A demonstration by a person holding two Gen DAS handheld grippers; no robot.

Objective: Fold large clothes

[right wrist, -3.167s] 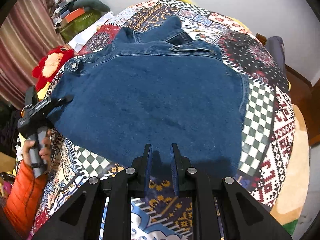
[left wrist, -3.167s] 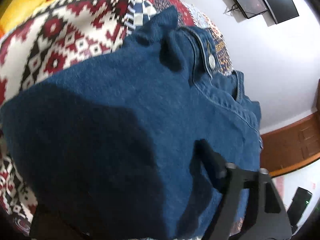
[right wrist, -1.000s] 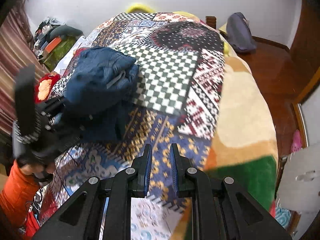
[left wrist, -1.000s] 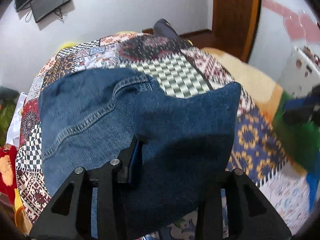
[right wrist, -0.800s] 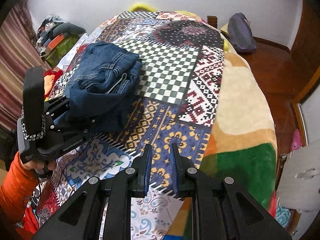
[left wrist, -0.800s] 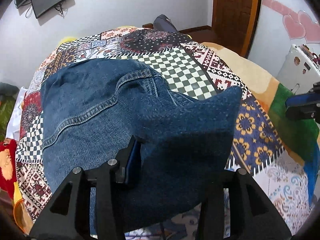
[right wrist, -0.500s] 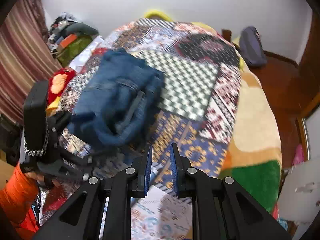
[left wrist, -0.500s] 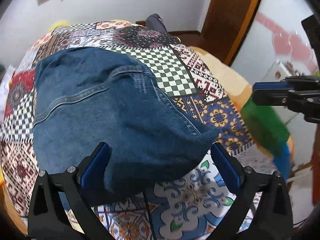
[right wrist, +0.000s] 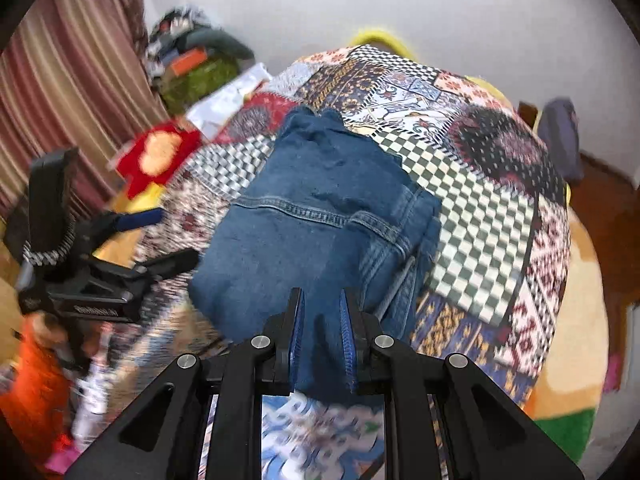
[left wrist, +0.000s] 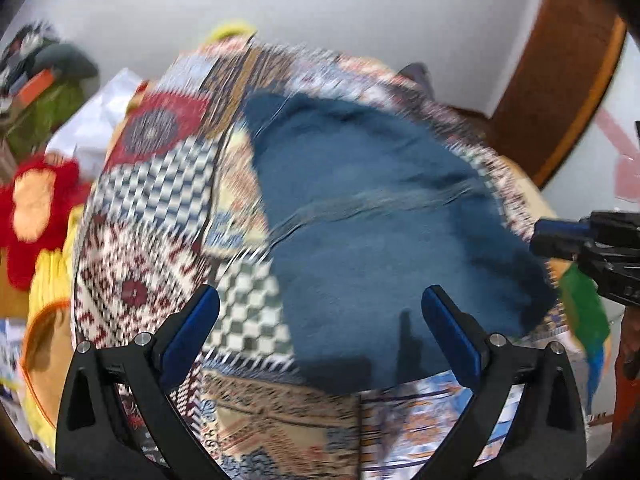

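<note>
One denim garment (right wrist: 320,216), folded into a thick blue bundle, lying flat near the middle of one bed (right wrist: 492,216) under a patchwork cover of checks, florals and red-and-white squares. Two grippers, one per hand. Left gripper (left wrist: 320,308): fingers spread wide, having just been opening, nothing between them, poised over the near edge of the denim and not touching it. Right gripper (right wrist: 320,316): fingers drawn close with only a narrow slit, clamping nothing, denim visible beyond the gap.

One red and orange plush toy (right wrist: 156,152) at the bed's left edge. One heap of clothes (right wrist: 196,64) in green, grey and orange by the white wall. One dark bag (right wrist: 560,140) on the wooden floor past the far corner.

Seen only from the right wrist: striped curtain (right wrist: 68,92) on the left, an orange sleeve (right wrist: 36,392) under the left gripper's handle, seams and a folded side edge of the denim in sharp detail, and a green patch at the cover's lower right. Seen only from the left wrist: brown wooden door frame (left wrist: 560,80) at upper right, the right gripper entering from the right edge, much blur across the cover.
</note>
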